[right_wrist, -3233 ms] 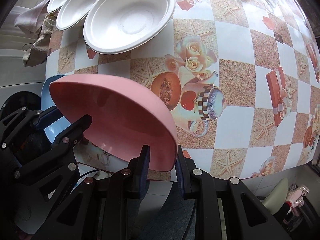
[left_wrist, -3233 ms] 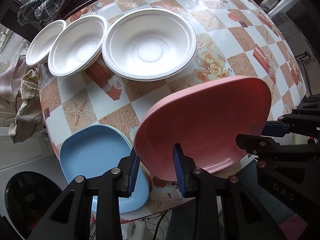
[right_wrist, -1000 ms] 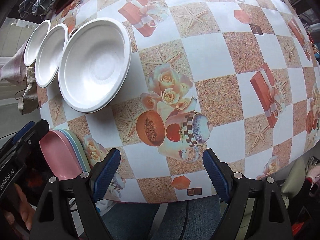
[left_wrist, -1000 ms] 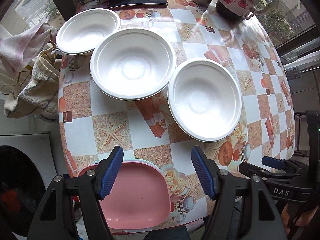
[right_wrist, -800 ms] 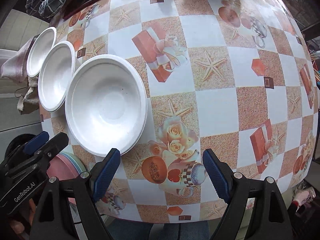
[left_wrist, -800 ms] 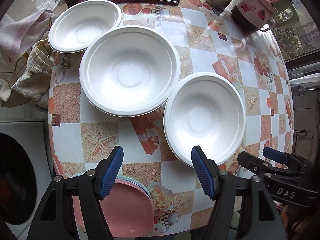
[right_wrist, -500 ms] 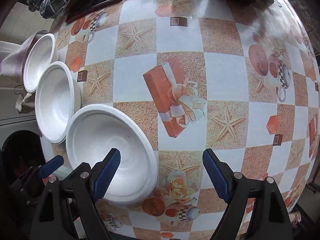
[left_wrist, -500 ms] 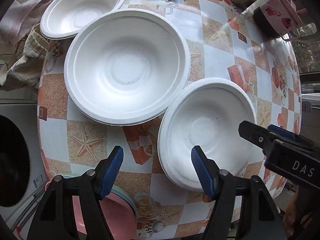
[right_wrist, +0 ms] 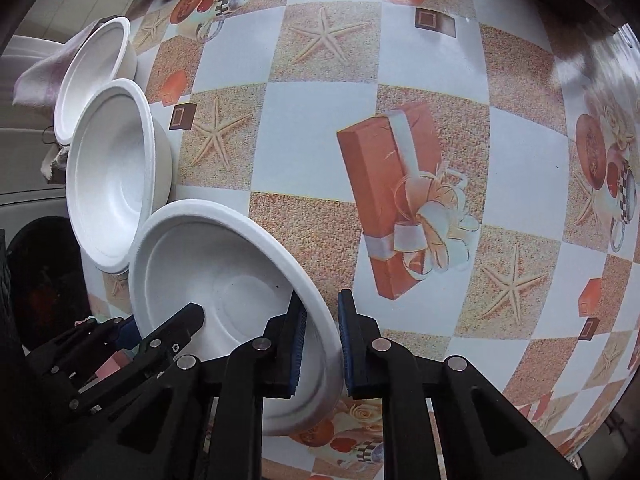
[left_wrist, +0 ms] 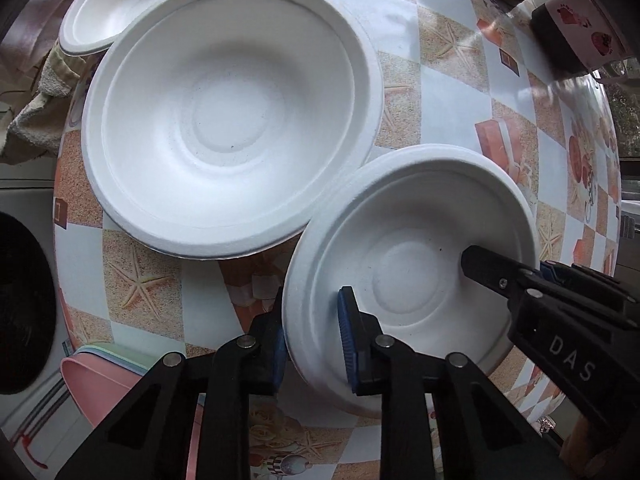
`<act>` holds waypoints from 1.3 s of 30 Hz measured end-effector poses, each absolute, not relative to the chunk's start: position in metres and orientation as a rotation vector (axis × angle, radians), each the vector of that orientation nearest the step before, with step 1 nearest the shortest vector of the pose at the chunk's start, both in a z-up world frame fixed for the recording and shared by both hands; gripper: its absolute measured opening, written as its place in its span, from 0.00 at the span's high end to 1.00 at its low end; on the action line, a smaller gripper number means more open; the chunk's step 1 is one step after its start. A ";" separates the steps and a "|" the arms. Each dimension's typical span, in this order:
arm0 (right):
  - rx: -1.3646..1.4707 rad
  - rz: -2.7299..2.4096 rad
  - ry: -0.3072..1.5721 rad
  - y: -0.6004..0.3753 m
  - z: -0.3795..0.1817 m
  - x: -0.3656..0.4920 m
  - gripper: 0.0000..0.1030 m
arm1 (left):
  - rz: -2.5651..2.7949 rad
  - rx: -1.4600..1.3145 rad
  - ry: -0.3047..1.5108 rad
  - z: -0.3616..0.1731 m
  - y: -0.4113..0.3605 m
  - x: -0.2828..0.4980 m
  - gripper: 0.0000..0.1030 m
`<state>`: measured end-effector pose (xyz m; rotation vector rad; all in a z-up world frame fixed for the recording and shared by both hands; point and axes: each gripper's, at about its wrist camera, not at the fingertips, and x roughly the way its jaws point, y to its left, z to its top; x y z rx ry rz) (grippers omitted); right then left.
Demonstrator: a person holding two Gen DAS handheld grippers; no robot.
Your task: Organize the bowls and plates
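**Two grippers clamp opposite rims of one white bowl**

Two hand-held grippers pinch the nearest white moulded-fibre bowl [left_wrist: 404, 248] at the table's near edge. The left gripper [left_wrist: 312, 332] has its blue pads pressed on the rim nearest the stacked plates, one finger outside the wall and one inside. The right gripper [right_wrist: 320, 344] squeezes the opposite rim in the same way. With the bowl spanned between them, neither hand is nearer, and any lift appears to depend on both rising together. Its likely destination, the larger white fibre bowl [left_wrist: 228, 112], lies just beyond, their rims touching or overlapping; a third white bowl [left_wrist: 132, 4] sits farther off, cut by the frame. On the checked starfish-print tablecloth [right_wrist: 400, 60], a pink plastic plate [left_wrist: 100, 384] tops a pastel stack that is mostly hidden behind the left gripper. Whether the held bowl's base has left the cloth cannot be made out.
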<state>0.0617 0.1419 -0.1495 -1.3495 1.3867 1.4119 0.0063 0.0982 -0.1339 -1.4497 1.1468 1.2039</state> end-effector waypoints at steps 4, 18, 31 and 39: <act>-1.324 1.381 1.430 0.129 -0.148 0.085 0.83 | 1.155 -1.411 1.184 -0.137 0.092 0.031 0.75; -1.167 1.116 1.518 0.023 -0.146 0.210 0.83 | 0.791 -1.091 1.407 -0.143 0.018 0.171 0.73; -0.969 0.988 1.559 -0.027 -0.130 0.273 0.20 | 0.693 -1.008 1.356 -0.110 0.006 0.182 0.34; -0.884 0.960 1.506 0.001 -0.077 0.340 0.20 | 0.706 -1.051 1.216 -0.079 0.002 0.107 0.30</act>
